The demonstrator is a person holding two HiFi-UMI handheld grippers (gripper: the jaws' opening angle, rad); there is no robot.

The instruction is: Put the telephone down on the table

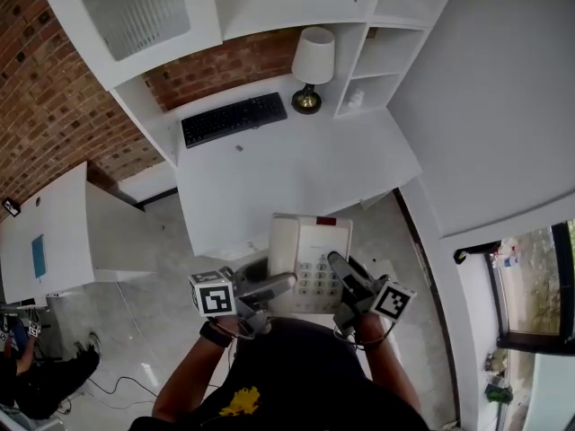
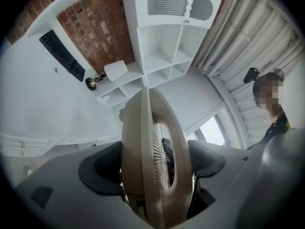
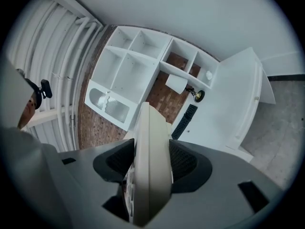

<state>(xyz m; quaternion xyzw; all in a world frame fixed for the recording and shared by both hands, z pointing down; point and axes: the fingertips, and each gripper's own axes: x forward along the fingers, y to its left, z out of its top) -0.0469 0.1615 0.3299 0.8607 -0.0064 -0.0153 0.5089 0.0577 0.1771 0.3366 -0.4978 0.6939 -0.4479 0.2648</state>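
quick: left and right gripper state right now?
left gripper: closed on the telephone, fingers clamped on its edge.
right gripper: closed on the same telephone, at the opposite edge.

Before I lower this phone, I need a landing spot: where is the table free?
The broad middle of the table is bare, between the keyboard and lamp at the back and the near edge by the telephone, save a small speck near the keyboard. The back strip is crowded.
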